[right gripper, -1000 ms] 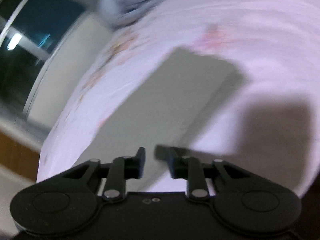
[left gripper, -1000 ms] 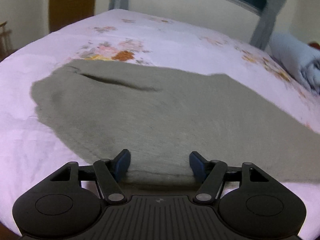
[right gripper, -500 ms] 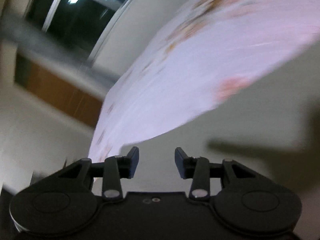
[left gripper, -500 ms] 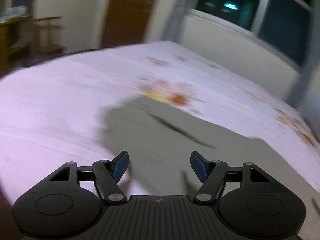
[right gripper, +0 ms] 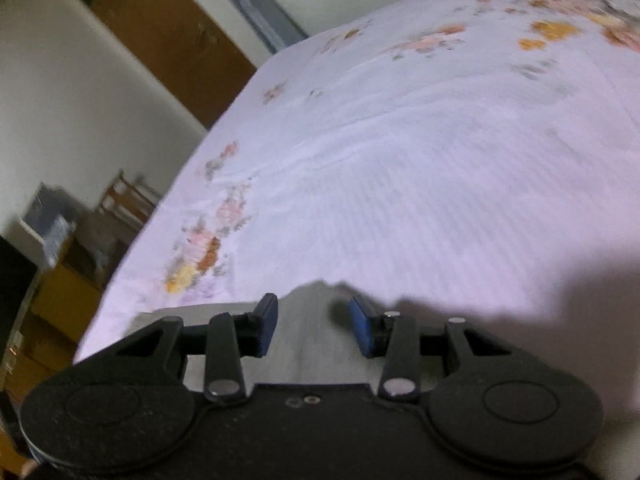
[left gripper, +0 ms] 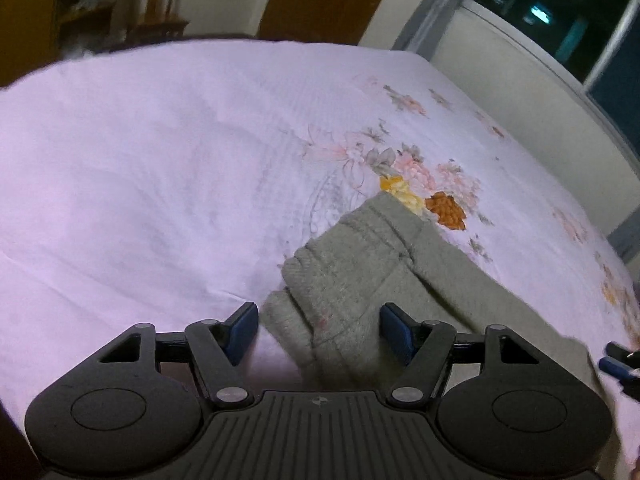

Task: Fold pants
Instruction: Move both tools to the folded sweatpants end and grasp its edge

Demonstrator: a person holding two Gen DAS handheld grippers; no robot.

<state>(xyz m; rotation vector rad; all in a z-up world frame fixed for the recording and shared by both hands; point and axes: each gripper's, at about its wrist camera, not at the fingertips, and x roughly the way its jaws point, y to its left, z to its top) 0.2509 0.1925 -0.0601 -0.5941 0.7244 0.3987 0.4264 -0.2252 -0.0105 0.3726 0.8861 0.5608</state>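
Pants [left gripper: 360, 276], grey and fleecy, lie on the bed [left gripper: 160, 160] over its pink flowered sheet, the ribbed waistband end bunched just ahead of the left gripper [left gripper: 318, 328]. They look soft, thick and light, likely to sag and drag rather than slide, so the firm waistband seems the best place to pinch. The left gripper's fingers stand wide apart around that band, holding nothing. The right gripper [right gripper: 314, 326] hovers half open over another edge of the cloth, also empty.
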